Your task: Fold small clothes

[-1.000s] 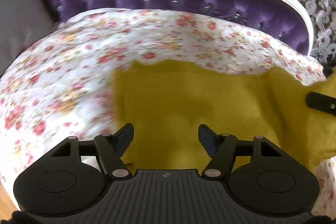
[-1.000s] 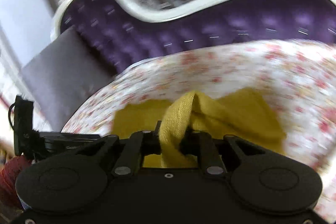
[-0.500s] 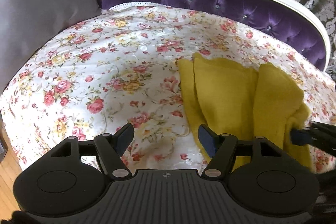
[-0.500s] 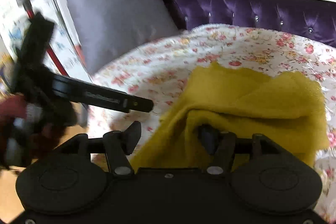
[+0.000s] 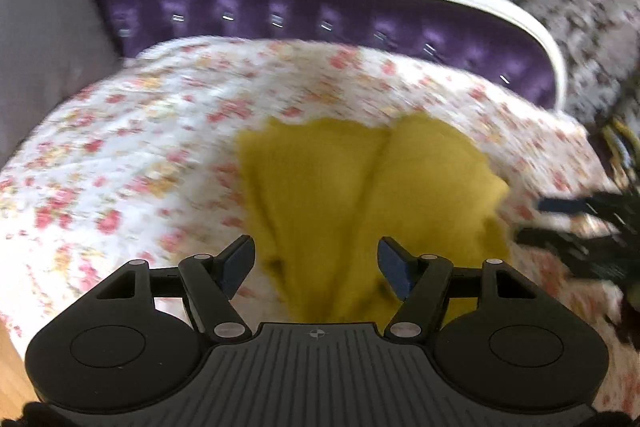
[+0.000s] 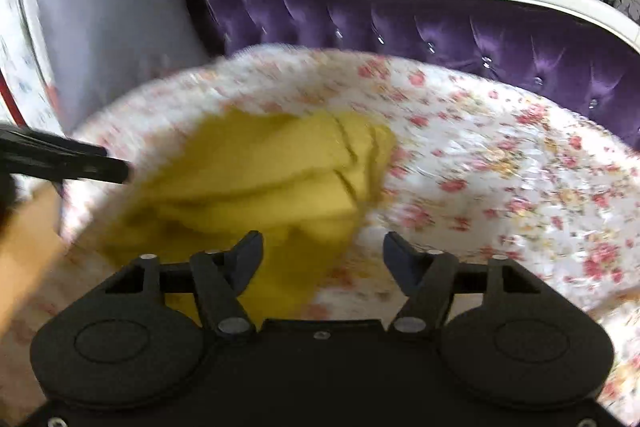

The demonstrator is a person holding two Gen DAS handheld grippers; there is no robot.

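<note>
A mustard-yellow knit garment (image 5: 360, 195) lies folded in layers on a floral sheet (image 5: 120, 167). My left gripper (image 5: 316, 259) hovers over the garment's near edge, open; the cloth lies below its fingers and is not pinched. In the right wrist view the garment (image 6: 260, 179) sits to the left, and my right gripper (image 6: 324, 255) is open with nothing held; its left finger is over the cloth's near corner. The right gripper (image 5: 548, 221) also shows blurred at the right edge of the left wrist view. One finger of the left gripper (image 6: 80, 163) reaches in from the left.
A purple tufted backrest (image 5: 280, 7) with a white frame curves behind the sheet. A grey cushion (image 5: 40, 27) leans at the back left. Bare wooden floor (image 6: 24, 239) shows past the sheet's left edge. Patterned curtains hang behind.
My right gripper was shut on a bunch of the yellow cloth; it has opened and the cloth now lies folded on the sheet. Both grippers have shifted over the garment.
</note>
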